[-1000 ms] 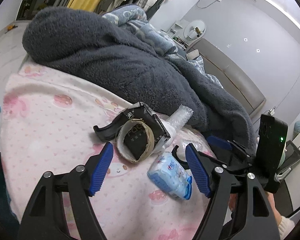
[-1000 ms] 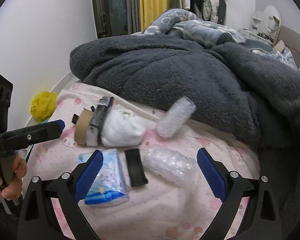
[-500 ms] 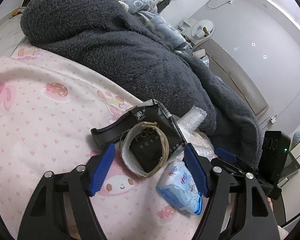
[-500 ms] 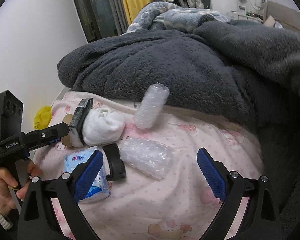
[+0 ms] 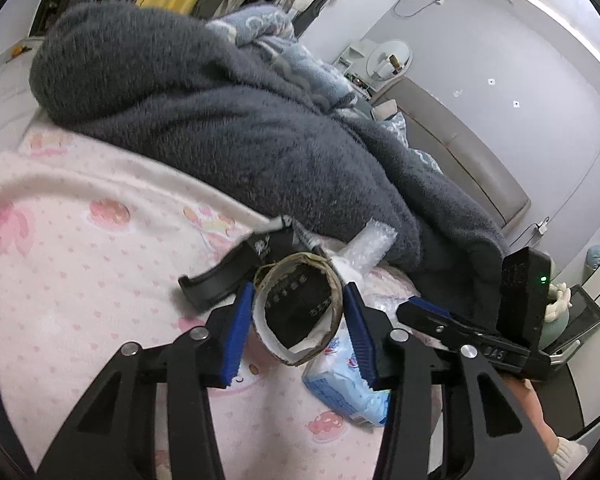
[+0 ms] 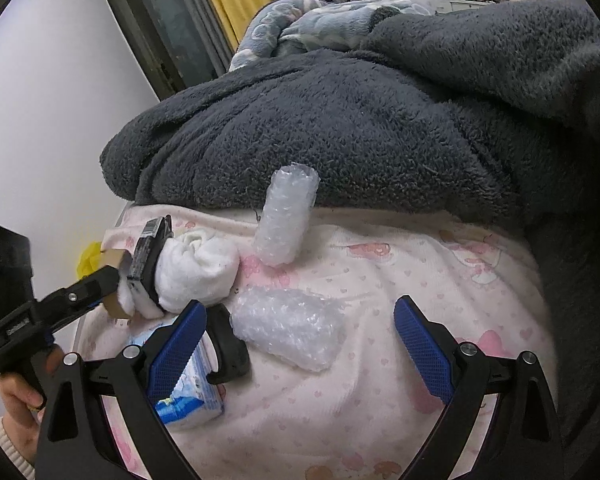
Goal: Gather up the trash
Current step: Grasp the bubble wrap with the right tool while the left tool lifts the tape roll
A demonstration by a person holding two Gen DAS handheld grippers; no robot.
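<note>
On the pink bed sheet [image 5: 80, 280] lies a pile of trash. My left gripper [image 5: 298, 322] is shut on a brown cardboard tape roll [image 5: 300, 312], its blue pads against both sides; it also shows in the right wrist view [image 6: 114, 280]. Behind the roll are a black box [image 5: 272, 248] and a black curved plastic piece [image 5: 216, 284]. A blue tissue pack [image 5: 340, 384] lies to the right. My right gripper [image 6: 296, 344] is open over a flat bubble wrap piece [image 6: 288, 330]. A bubble wrap roll [image 6: 286, 216], a white cloth wad [image 6: 198, 272] and the tissue pack [image 6: 188, 396] lie nearby.
A big dark grey fleece blanket [image 6: 360, 120] covers the bed behind the trash. A yellow bag [image 6: 88, 258] lies on the floor at the left. A black curved piece [image 6: 228, 348] lies beside the right gripper's left finger. A headboard [image 5: 460, 144] stands against the far wall.
My left gripper moved forward around the tape roll and closed on it. My right gripper moved closer to the flat bubble wrap and stayed open.
</note>
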